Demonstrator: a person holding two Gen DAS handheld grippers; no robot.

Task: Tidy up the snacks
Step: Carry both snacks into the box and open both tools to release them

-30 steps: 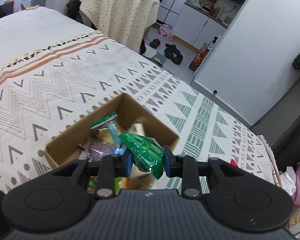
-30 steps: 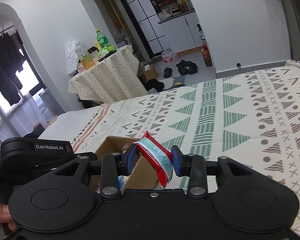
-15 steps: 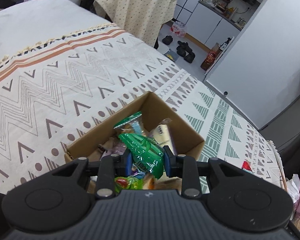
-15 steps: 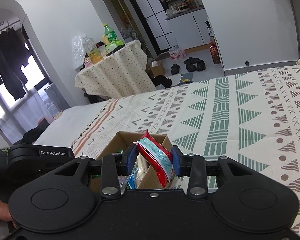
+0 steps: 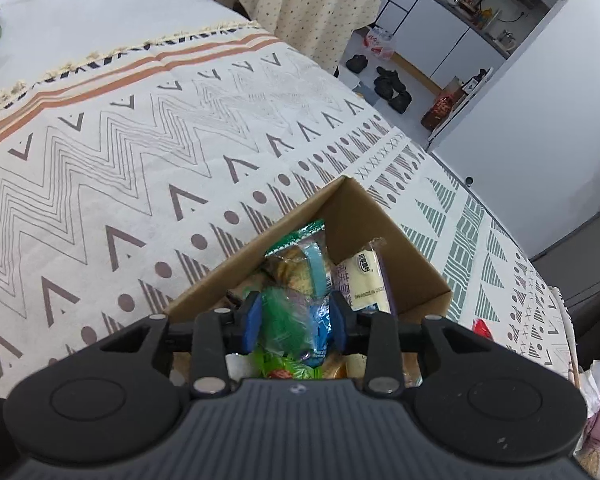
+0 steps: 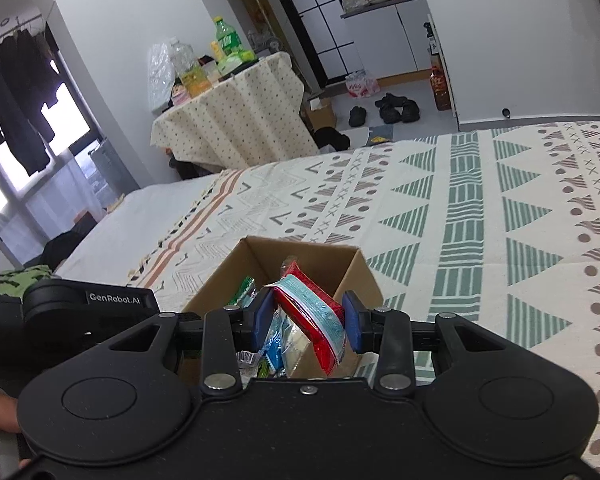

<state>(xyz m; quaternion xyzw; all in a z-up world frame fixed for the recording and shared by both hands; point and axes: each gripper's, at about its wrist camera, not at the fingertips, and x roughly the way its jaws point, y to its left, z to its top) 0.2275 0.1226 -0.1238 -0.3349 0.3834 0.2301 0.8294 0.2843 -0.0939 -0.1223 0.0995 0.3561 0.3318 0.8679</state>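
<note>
An open cardboard box [image 5: 384, 240] [image 6: 300, 252] sits on the patterned bedspread and holds several snack packets, among them a white packet [image 5: 364, 280]. My left gripper [image 5: 296, 322] is over the box with its jaws spread; a blurred green packet [image 5: 280, 320] lies between the pads, apparently loose. My right gripper [image 6: 306, 320] is shut on a red packet with a pale blue band [image 6: 316, 316], held just above the box's near edge. The left gripper's body [image 6: 88, 308] shows at the left of the right wrist view.
The bedspread [image 5: 140, 152] stretches all around the box. A small red item [image 5: 482, 326] lies on the bed to the right of the box. A cloth-covered table with bottles [image 6: 236, 116] stands beyond the bed. Shoes [image 6: 392, 108] lie on the floor.
Both grippers have moved in over the box. The left jaws have spread and the green packet has dropped lower between them. The right gripper still holds the red packet.
</note>
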